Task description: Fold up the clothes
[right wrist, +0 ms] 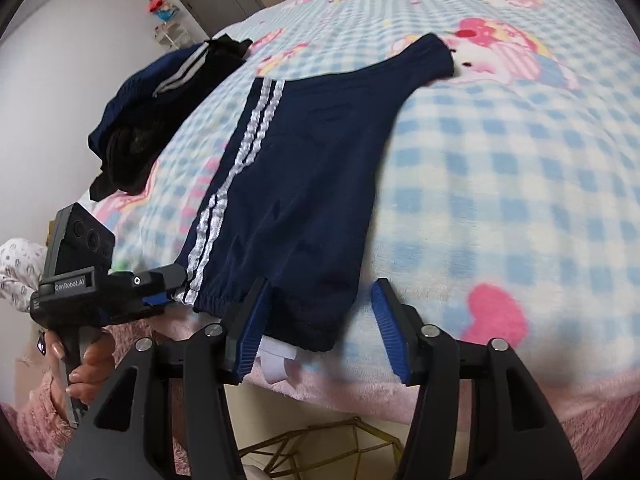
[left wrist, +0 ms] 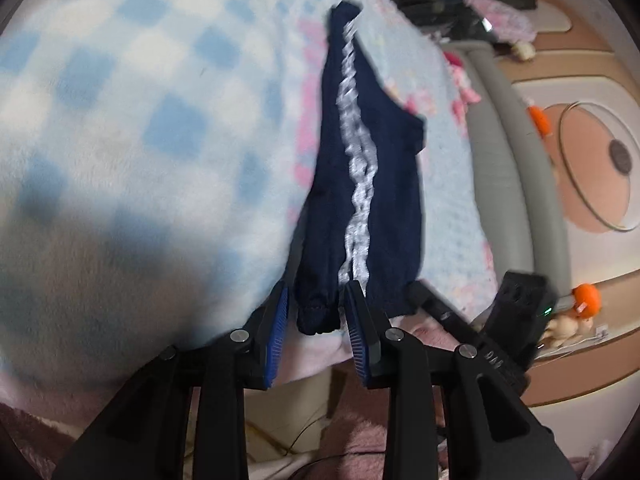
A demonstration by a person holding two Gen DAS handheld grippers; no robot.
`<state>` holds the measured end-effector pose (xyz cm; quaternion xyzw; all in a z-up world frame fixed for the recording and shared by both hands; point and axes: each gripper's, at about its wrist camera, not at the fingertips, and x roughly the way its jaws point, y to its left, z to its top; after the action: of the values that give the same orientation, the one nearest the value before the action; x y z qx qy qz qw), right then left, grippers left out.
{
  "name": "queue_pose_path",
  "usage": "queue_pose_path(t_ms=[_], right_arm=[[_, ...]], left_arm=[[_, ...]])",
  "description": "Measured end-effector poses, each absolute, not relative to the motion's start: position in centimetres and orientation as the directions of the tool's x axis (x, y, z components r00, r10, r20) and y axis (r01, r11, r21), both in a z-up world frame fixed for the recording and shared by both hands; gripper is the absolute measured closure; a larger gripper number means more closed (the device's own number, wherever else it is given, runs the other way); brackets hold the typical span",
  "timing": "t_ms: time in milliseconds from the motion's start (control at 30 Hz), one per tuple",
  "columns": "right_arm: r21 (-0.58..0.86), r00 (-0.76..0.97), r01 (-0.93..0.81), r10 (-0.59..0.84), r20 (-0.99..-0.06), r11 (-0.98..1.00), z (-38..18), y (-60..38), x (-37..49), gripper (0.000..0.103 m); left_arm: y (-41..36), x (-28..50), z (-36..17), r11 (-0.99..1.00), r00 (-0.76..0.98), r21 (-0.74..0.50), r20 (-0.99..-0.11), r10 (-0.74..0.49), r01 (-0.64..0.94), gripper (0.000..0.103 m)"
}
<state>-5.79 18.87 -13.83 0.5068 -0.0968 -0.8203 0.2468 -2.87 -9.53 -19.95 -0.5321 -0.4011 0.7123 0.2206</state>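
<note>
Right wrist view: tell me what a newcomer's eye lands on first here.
The navy garment with white side stripes stands out first, spread flat on the blue-checked blanket with its waistband at the near bed edge. Next, the open right gripper straddles that waistband, while the left gripper sits at the striped corner. A dark clothes pile lies beyond, at the left.

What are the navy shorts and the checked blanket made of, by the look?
Navy shorts: smooth, thin synthetic knit, probably polyester; faint sheen, soft drape, glossy white side stripes, gathered elastic hem. Checked blanket: plush fleece, matte; fuzzy nap blurs the blue-white checks and the pink cartoon print. Fibre content can't be confirmed from the pictures.
</note>
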Motion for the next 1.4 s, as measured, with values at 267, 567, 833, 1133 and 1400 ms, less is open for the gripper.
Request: queue_pose_path(t_ms=[267,567,833,1133,1400], right_arm=[[0.444,-0.321,0.276,-0.517,-0.794,-0.853,-15.6,18.8,-7.3,0.049],[0.474,-0.364,0.321,-0.569,-0.738,-0.82,-12.7,19.5,-4.8,0.093],[0.508,-0.313,0.318,-0.594,-0.741,-0.801,-12.8,19.1,-3.7,0.093],[0.511,-0.274,0.308,-0.59,-0.76,-0.802,-14.1,18.7,-4.0,0.092],[0.537,-0.306,0.312,-0.618,-0.724,-0.784,-11.3,21.0,-0.5,0.094]], left_arm=[[-8.6,-3.9,-20.9,-0.497,-0.332,-0.86,-0.506,0.796,0.117,0.062],[-8.7,-2.6,-17.4,-0.539,-0.395,-0.842,-0.507,0.766,0.035,0.083],[-8.9,-1.5,-16.5,-0.56,-0.392,-0.828,-0.524,0.756,0.027,0.083],[-9.5,-0.7,-16.6,-0.578,-0.38,-0.816,-0.542,0.749,0.025,0.083],[-9.6,1.3,-14.7,-0.603,-0.359,-0.797,-0.559,0.748,-0.016,0.083]])
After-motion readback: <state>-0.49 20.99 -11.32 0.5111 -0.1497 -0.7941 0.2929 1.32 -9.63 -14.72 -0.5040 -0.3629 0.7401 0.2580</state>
